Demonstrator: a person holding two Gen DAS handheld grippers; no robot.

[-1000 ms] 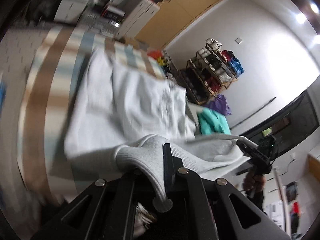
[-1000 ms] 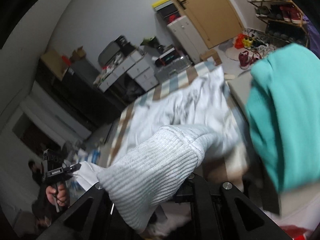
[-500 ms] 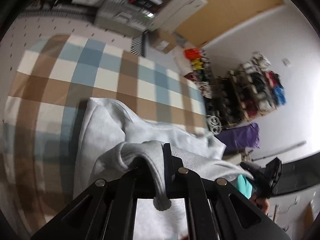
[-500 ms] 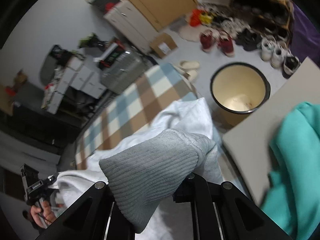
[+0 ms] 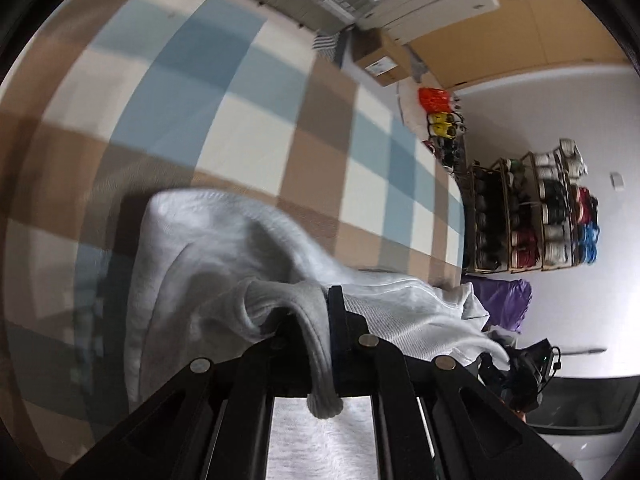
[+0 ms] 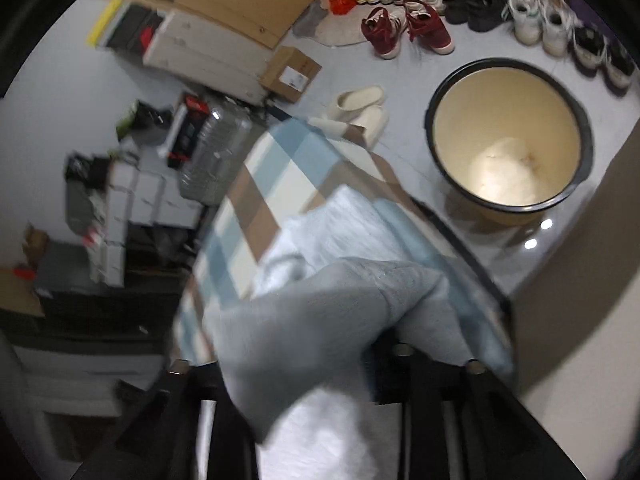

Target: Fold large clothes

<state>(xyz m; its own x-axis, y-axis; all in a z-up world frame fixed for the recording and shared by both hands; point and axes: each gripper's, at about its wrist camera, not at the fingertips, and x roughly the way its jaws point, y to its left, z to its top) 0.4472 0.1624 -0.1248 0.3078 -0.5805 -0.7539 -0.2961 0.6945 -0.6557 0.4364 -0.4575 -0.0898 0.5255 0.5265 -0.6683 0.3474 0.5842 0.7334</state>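
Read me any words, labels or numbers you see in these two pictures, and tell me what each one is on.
None can be read.
Cardboard box: white shipping label with dark print, too small and blurred.
Black and red box: markings blurred.
Grey sweatshirt: no print visible.

I see a checked cloth in blue, white and brown squares spread over the work surface. A cardboard box sits on the floor near white drawer units. A black-rimmed cream bucket stands on the grey floor, with 2 red shoes and pale slippers close by. In the left view a wooden shoe rack stands against the wall, and a purple bag lies below it.
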